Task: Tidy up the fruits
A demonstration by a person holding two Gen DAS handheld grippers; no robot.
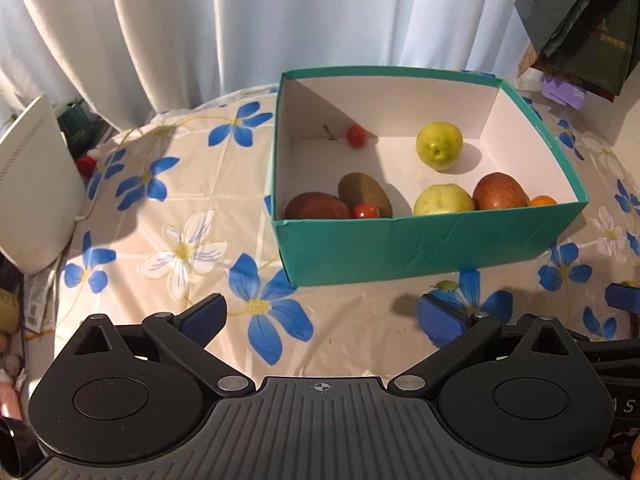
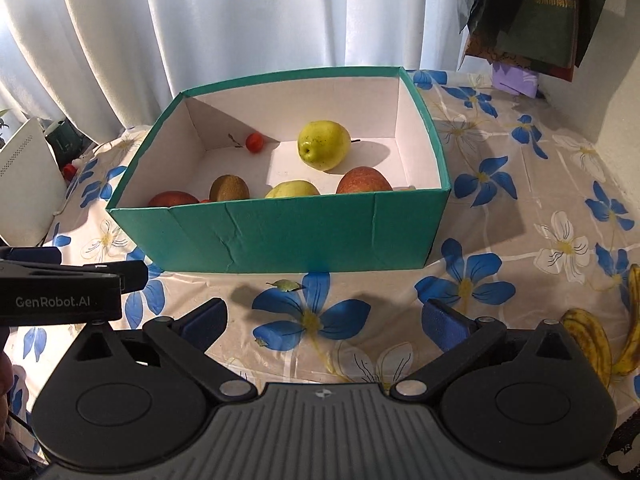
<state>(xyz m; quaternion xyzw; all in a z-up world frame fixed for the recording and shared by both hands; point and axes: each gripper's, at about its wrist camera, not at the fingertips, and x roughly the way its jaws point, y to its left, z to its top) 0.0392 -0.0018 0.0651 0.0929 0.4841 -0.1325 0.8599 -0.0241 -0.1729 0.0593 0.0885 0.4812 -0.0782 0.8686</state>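
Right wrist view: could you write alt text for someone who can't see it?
A teal cardboard box on a floral tablecloth holds pears, apples, a kiwi and a small red fruit. The right hand-held gripper stands open and empty before it, with spotted bananas lying at right.

Left gripper (image 1: 322, 320): matte black plastic body, ribbed grey centre plate with white crosshair mark at 12 o'clock, two round black discs at 9 and 3 o'clock, silver rivets at link pivots, blue textured pads (image 1: 440, 322). Right gripper (image 2: 324, 322): same build, blue pads (image 2: 444, 324). White "GenRobot.AI" lettering on left gripper's black side, seen at 9 o'clock in right wrist view.
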